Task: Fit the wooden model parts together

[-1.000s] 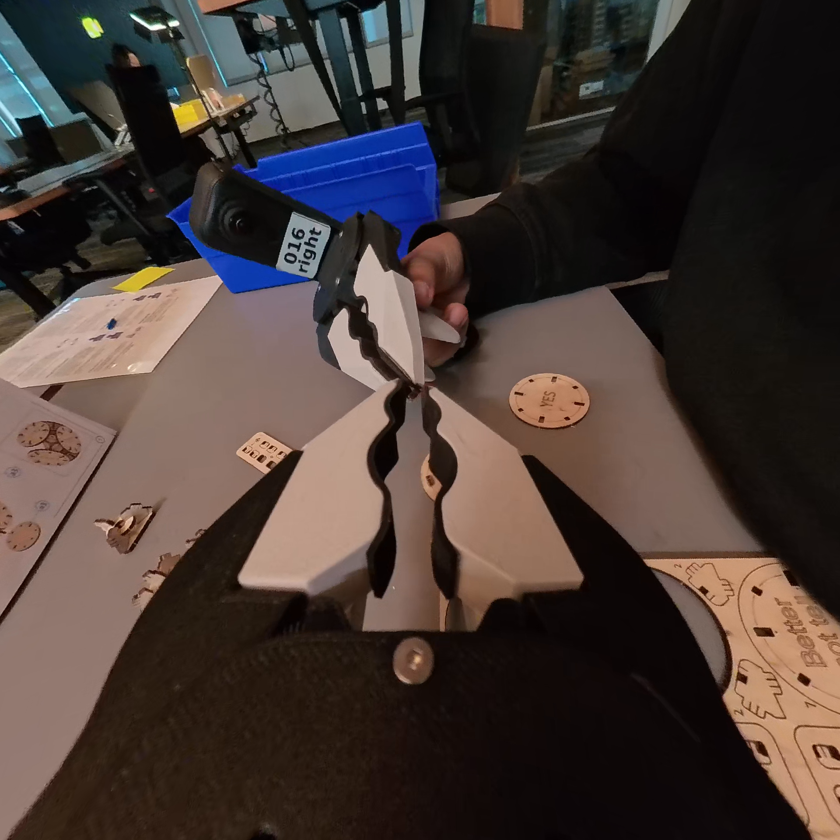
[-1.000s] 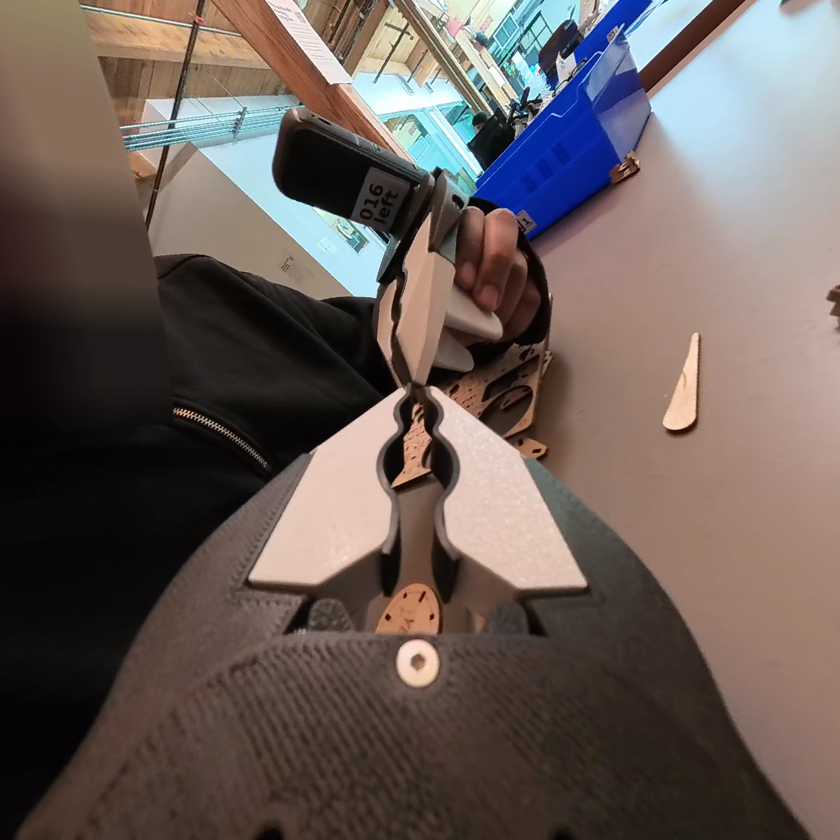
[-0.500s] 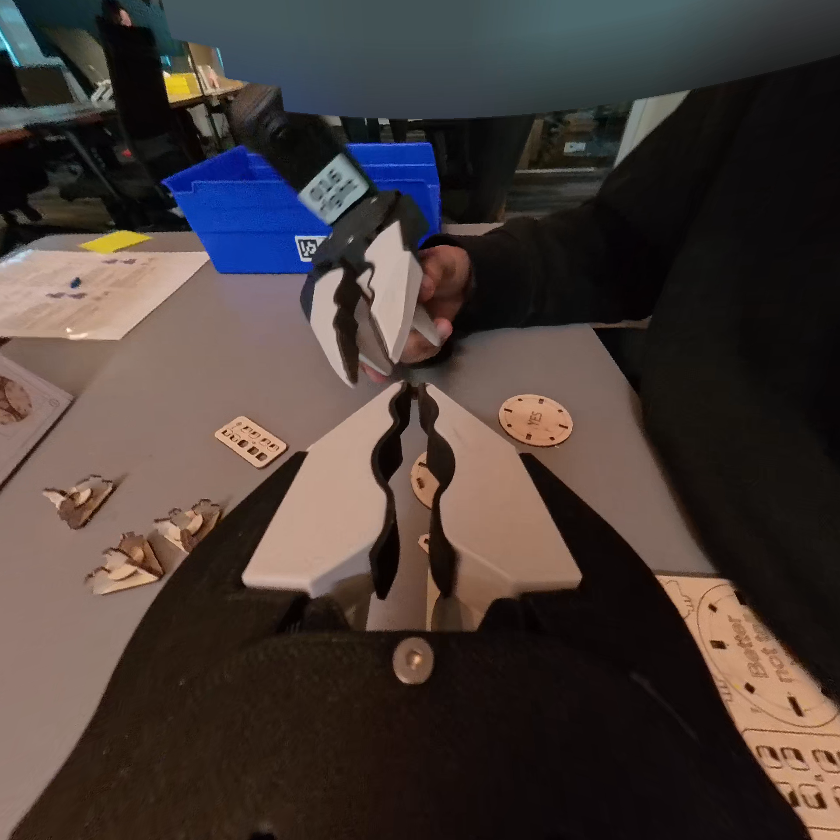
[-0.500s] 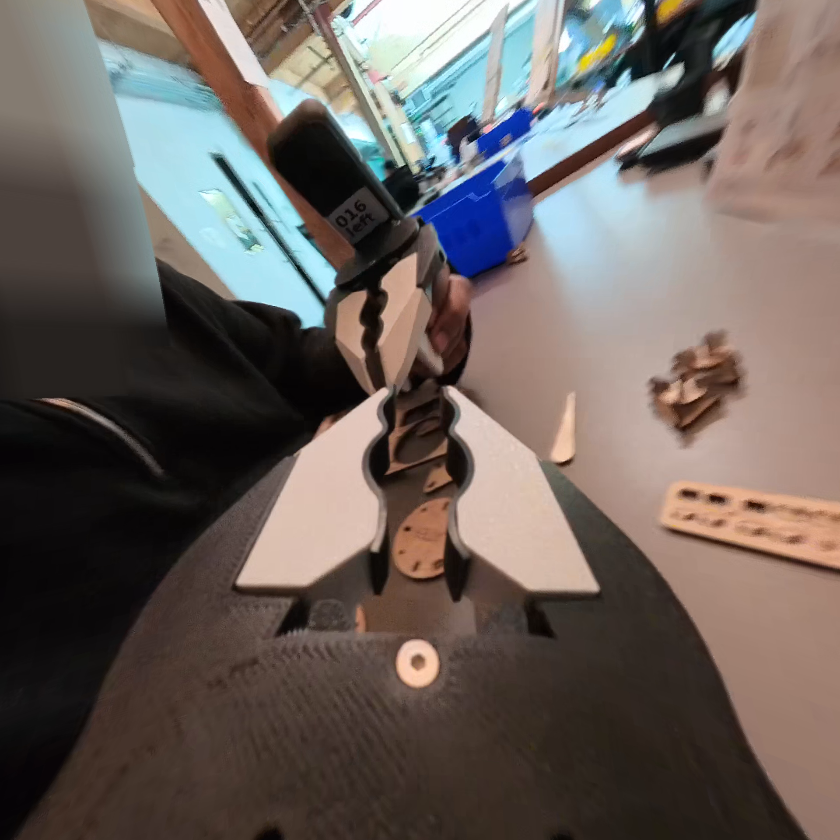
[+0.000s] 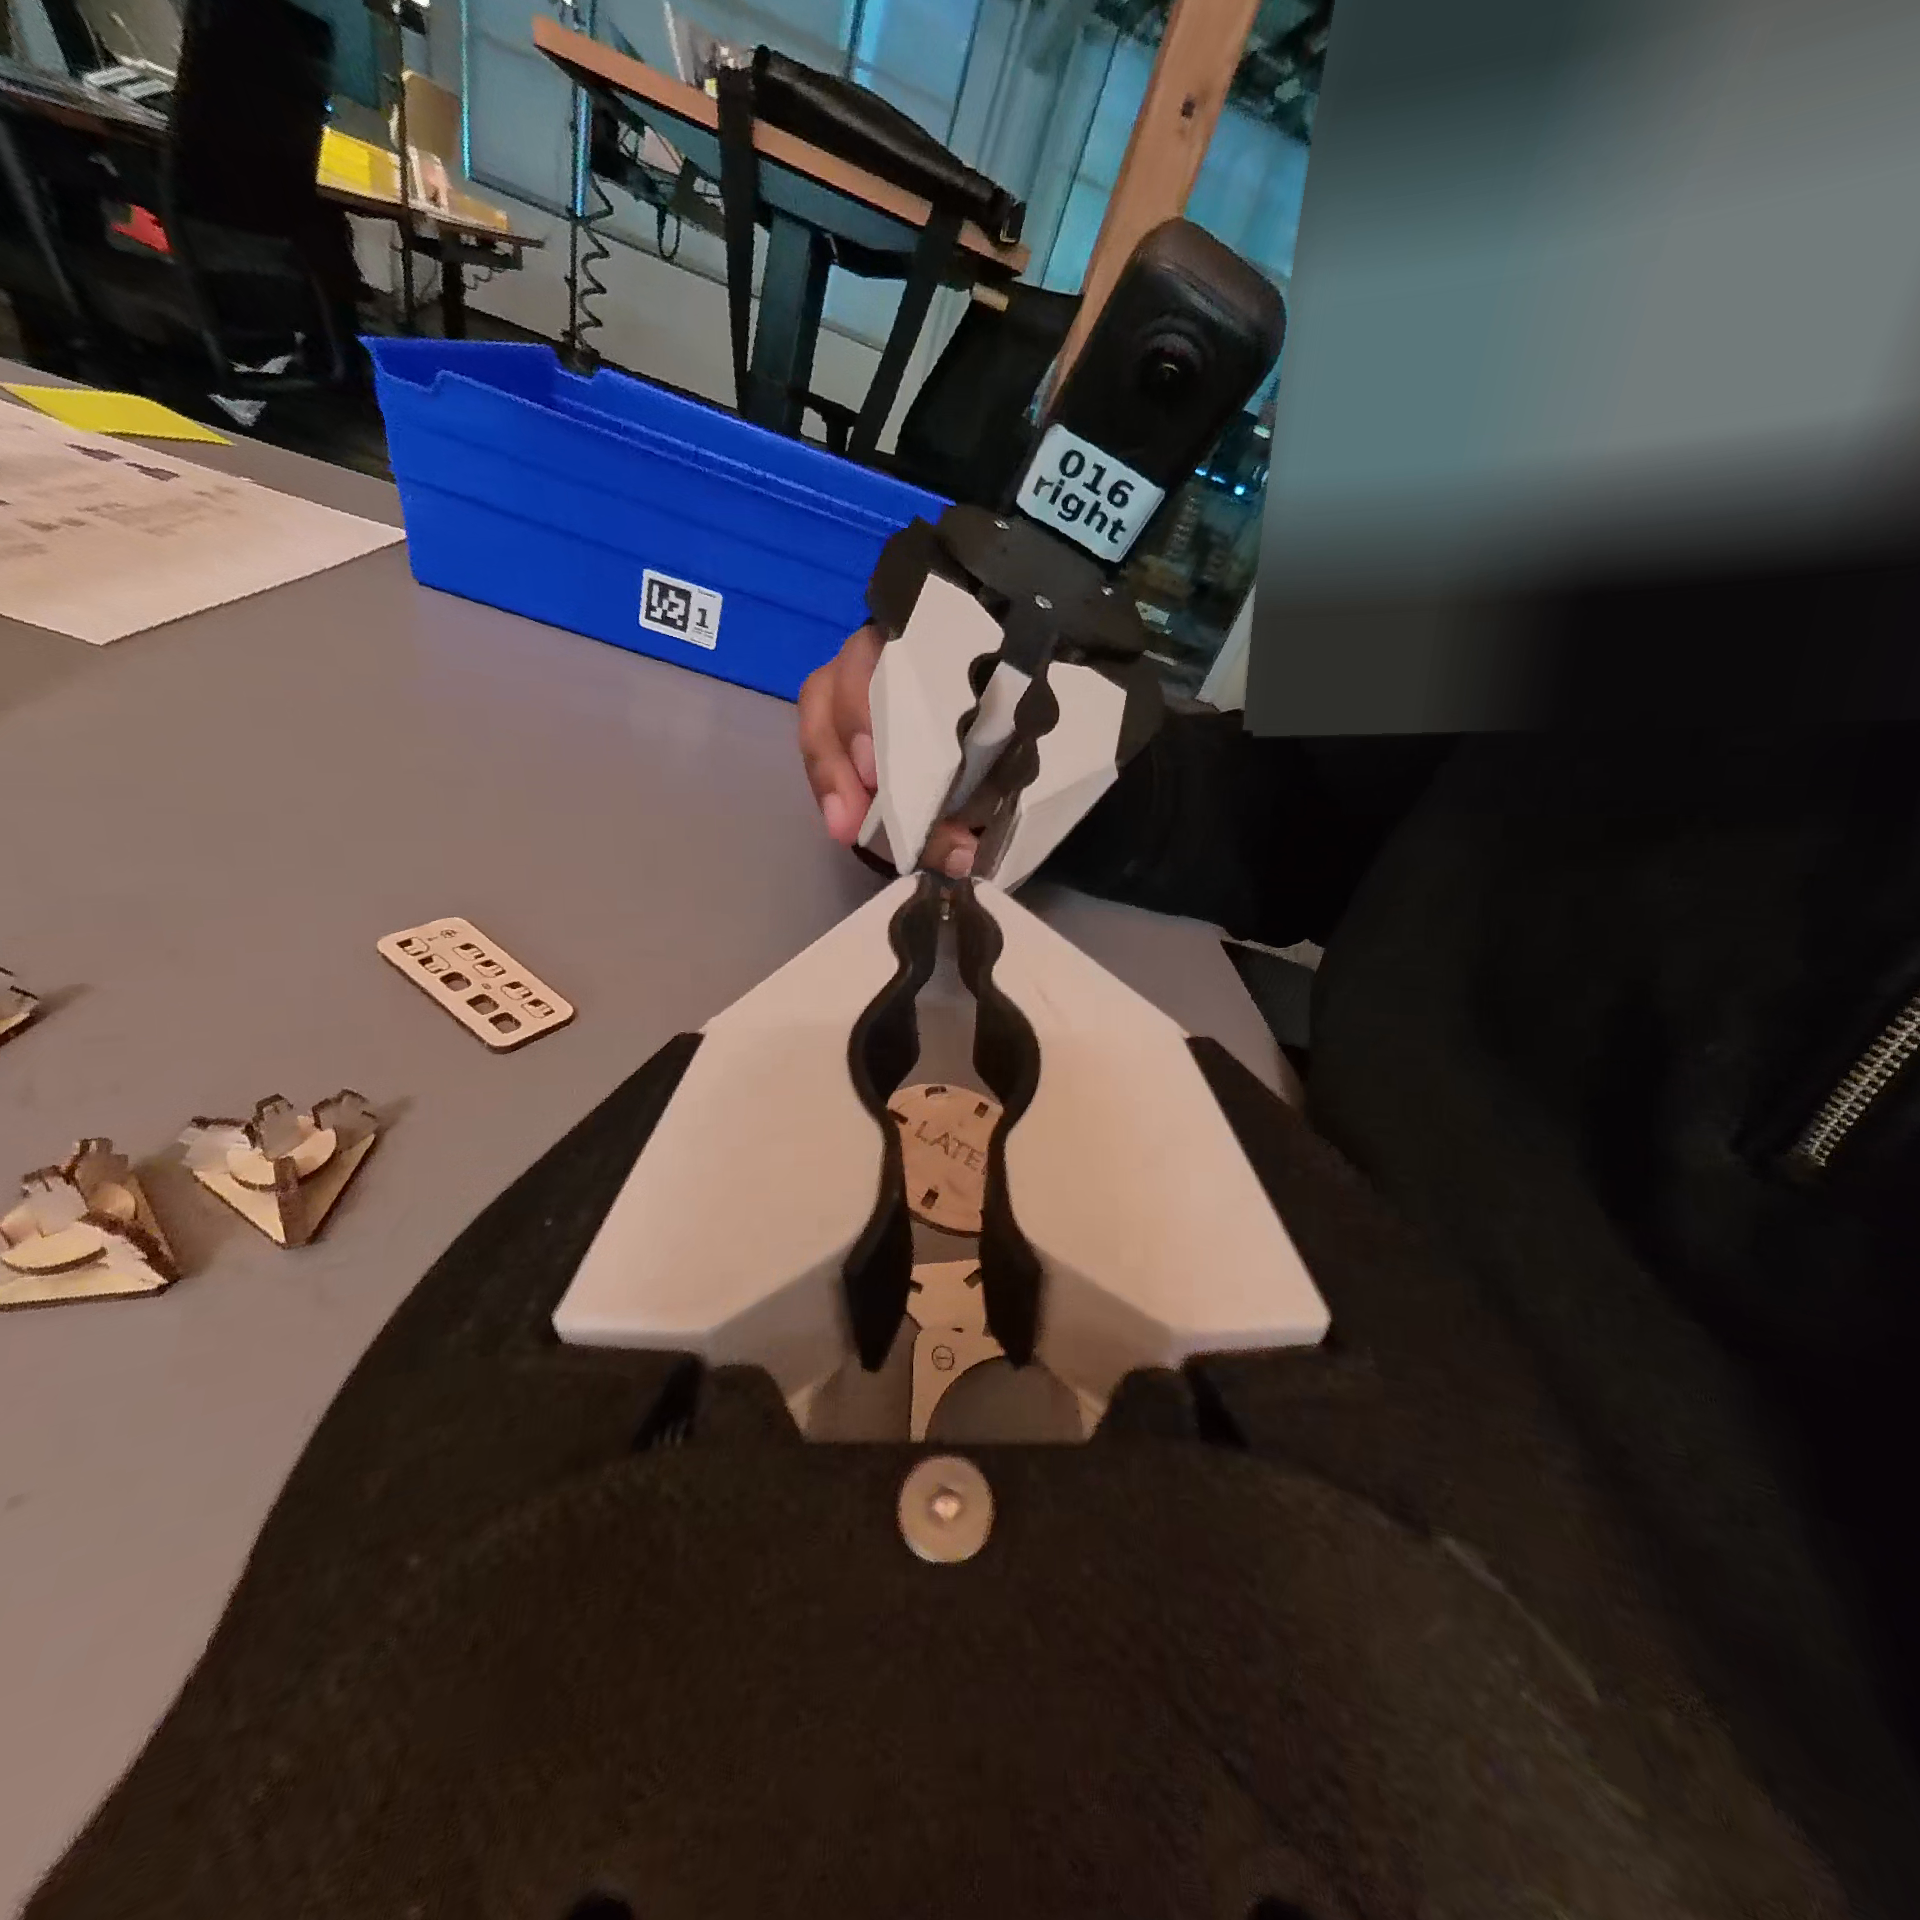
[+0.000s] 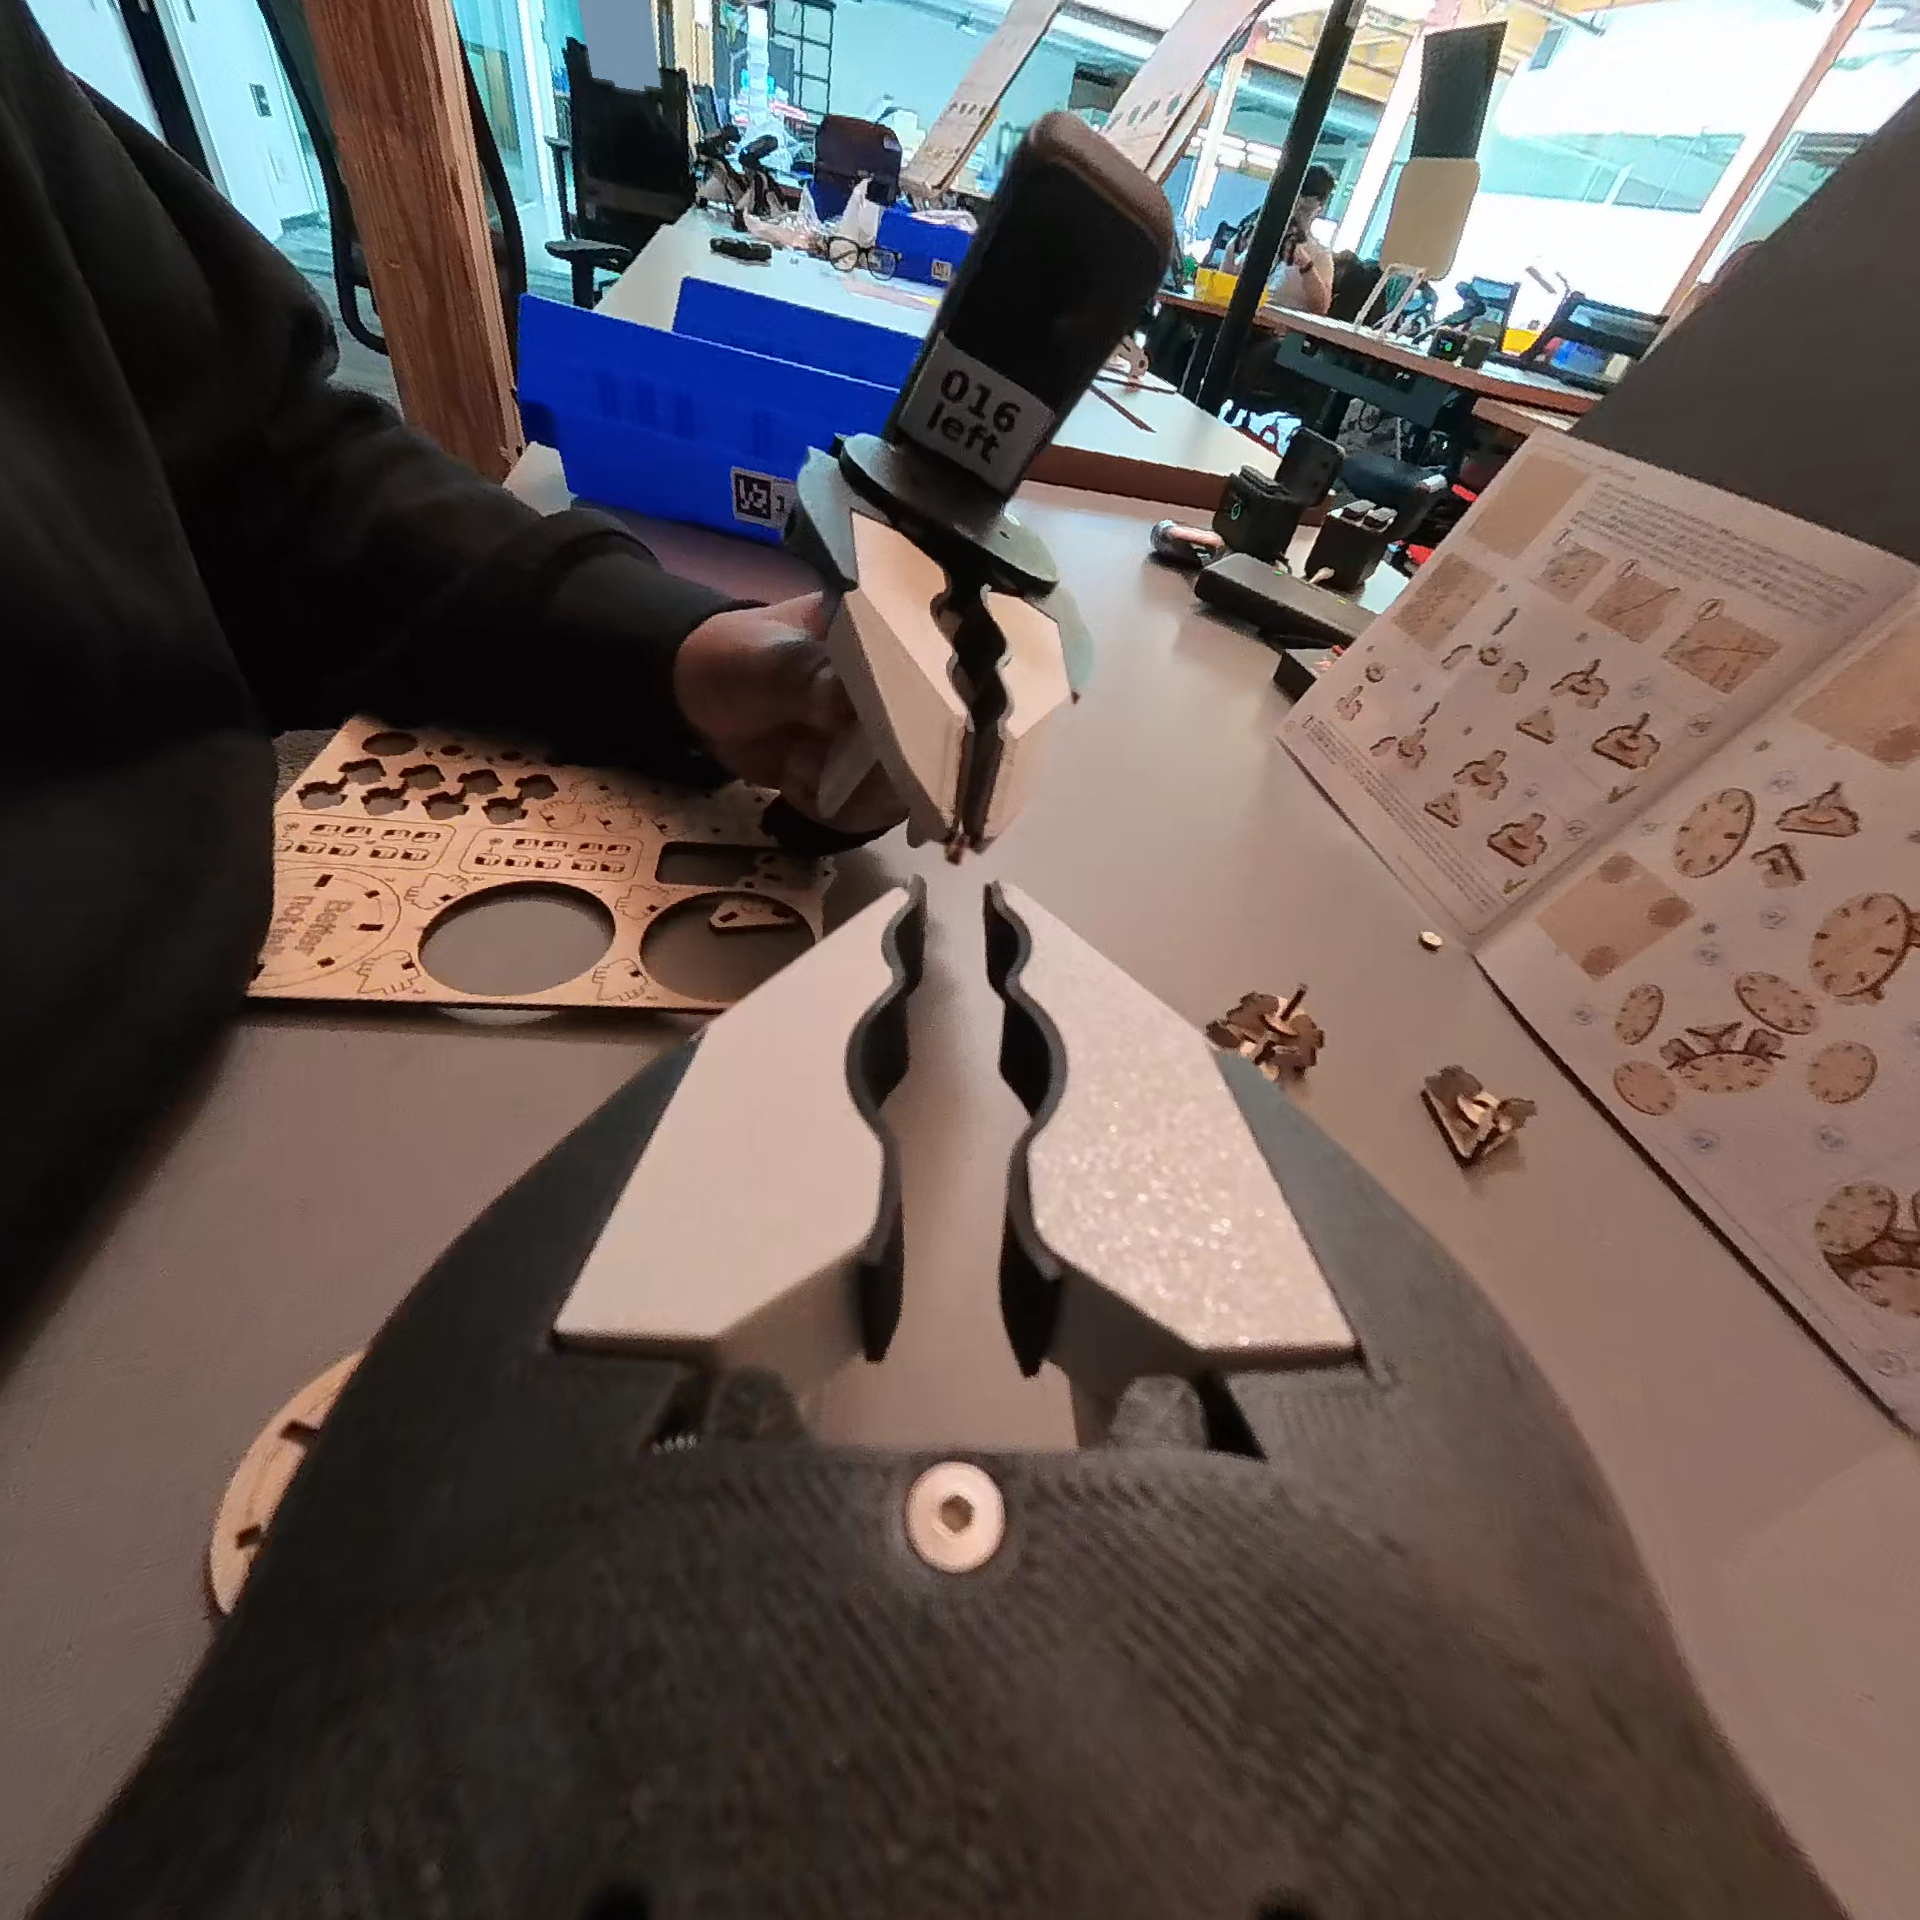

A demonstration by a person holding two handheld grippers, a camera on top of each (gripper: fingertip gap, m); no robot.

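In the left wrist view my left gripper [image 5: 941, 896] is shut, with a tiny wooden piece [image 5: 943, 912] pinched at its very tips. The right wrist view shows the same: the left gripper [image 6: 961, 840] hangs tip-down with the small brown piece [image 6: 954, 852] sticking out. My right gripper [image 6: 954, 896] is open and empty, its tips just below that piece with a gap between them. It also shows in the left wrist view [image 5: 961, 857], tip to tip with my left gripper. A round wooden disc [image 5: 940, 1153] lies on the grey table [image 5: 416, 810] under my left fingers.
A blue bin [image 5: 623, 520] stands at the back. A slotted wooden card [image 5: 475, 985] and small wooden assemblies [image 5: 281, 1153] lie on the left. In the right wrist view there is a punched-out wooden sheet [image 6: 499, 883], an instruction booklet [image 6: 1662, 779], two small assemblies [image 6: 1268, 1029] and a disc [image 6: 270, 1455]. The grippers are tip to tip, or close to it. From the right gripper's tips to the round wooden disc [image 5: 940, 1153] is close to 9 cm.
My right gripper went from shut to open and has narrowed a little since. Both grippers swung round and now face tip to tip again. My left gripper stayed shut.
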